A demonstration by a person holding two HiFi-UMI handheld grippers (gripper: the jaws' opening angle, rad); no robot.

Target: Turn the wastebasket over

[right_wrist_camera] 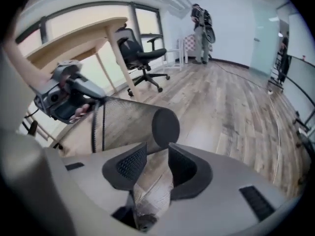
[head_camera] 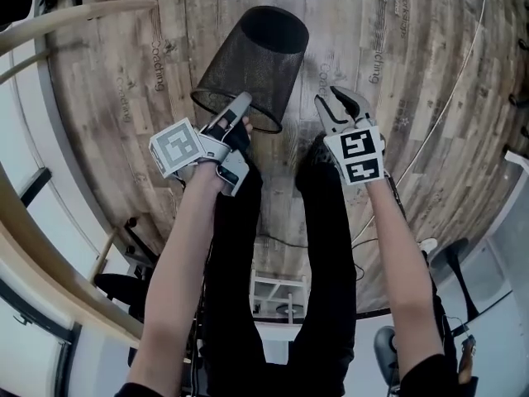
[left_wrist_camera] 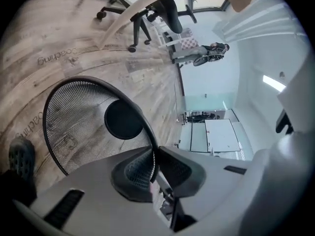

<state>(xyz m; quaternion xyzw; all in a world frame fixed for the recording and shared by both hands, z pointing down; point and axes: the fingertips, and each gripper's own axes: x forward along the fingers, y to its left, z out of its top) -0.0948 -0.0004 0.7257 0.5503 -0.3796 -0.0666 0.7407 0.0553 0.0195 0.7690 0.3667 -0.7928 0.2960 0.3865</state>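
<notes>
Black wire mesh is forming the wastebasket [head_camera: 252, 64], which is lying tilted on its side over the wooden floor [head_camera: 430, 81]. The left gripper [head_camera: 240, 104] is pinching its rim between clamped jaws. The right gripper [head_camera: 339, 98] is hovering just beside it, jaws parted and empty.

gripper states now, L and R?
Left gripper: closed on the wastebasket rim.
Right gripper: open, empty.
</notes>
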